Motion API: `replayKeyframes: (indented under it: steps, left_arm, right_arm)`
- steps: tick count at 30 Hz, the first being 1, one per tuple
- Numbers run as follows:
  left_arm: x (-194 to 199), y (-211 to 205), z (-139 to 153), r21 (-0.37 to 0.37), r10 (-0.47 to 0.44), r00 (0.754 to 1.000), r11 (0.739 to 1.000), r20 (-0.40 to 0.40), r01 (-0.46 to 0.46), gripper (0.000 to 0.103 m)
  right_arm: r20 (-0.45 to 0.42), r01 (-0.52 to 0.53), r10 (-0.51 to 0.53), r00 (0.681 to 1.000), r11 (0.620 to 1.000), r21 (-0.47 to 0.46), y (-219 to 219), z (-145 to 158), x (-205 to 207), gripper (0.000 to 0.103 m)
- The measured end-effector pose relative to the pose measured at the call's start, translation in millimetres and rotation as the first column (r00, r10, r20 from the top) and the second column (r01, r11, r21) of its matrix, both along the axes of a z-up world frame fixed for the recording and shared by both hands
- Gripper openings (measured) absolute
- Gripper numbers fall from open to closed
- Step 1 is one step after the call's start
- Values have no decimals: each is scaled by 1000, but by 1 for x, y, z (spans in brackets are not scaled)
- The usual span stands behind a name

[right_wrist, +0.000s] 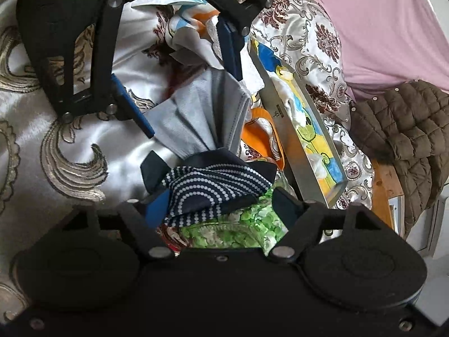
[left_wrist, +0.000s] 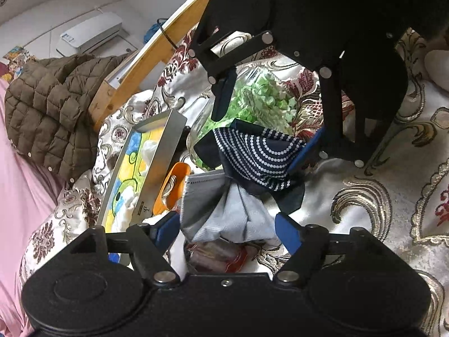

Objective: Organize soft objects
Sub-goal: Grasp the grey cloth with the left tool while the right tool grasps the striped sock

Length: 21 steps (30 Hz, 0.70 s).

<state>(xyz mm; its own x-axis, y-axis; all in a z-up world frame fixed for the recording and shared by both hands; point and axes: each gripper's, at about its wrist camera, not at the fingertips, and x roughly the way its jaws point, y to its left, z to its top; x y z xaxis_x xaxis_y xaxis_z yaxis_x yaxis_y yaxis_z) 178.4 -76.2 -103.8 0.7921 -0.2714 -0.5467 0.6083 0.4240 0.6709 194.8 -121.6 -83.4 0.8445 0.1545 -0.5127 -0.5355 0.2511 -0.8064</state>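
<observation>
Brocade bedspread (left_wrist: 364,196): left gripper (left_wrist: 227,229) straddles grey cloth (left_wrist: 224,210), jaws apart; right gripper (right_wrist: 224,207), at twelve o'clock, straddles dotted navy cloth (right_wrist: 207,191), apart.

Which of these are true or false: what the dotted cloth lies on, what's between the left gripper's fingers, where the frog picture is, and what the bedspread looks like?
1. The navy dotted cloth lies partly over the jar of green pieces. True.
2. The brown quilted jacket sits between the left gripper's fingers. False: the pale blue cloth is there; the jacket lies off by the pink sheet.
3. The framed frog picture lies beside the cloths. True.
4. The bedspread is plain white. False: it has swirls and dark red flowers.
</observation>
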Motion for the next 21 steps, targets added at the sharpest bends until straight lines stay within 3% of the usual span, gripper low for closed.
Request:
replayKeyframes:
  steps: [6, 17, 20, 21]
  left_arm:
    - [4, -1, -1, 6, 12, 1000, 1000, -25, -12, 56]
    - [2, -3, -2, 13, 1, 1000, 1000, -18, -1, 41]
    - [1, -4, -1, 10, -2, 1000, 1000, -20, 2, 36]
    - [1, -4, -1, 9, -4, 1000, 1000, -21, 4, 35]
  right_arm:
    - [24, -6, 7, 1000, 1000, -22, 2, -2, 0, 56]
    - [83, -54, 65, 994, 991, -124, 5, -11, -11, 48]
    - [78, -55, 66, 995, 990, -132, 8, -14, -12, 37]
    - [82, -55, 67, 994, 989, -135, 9, -15, -12, 28]
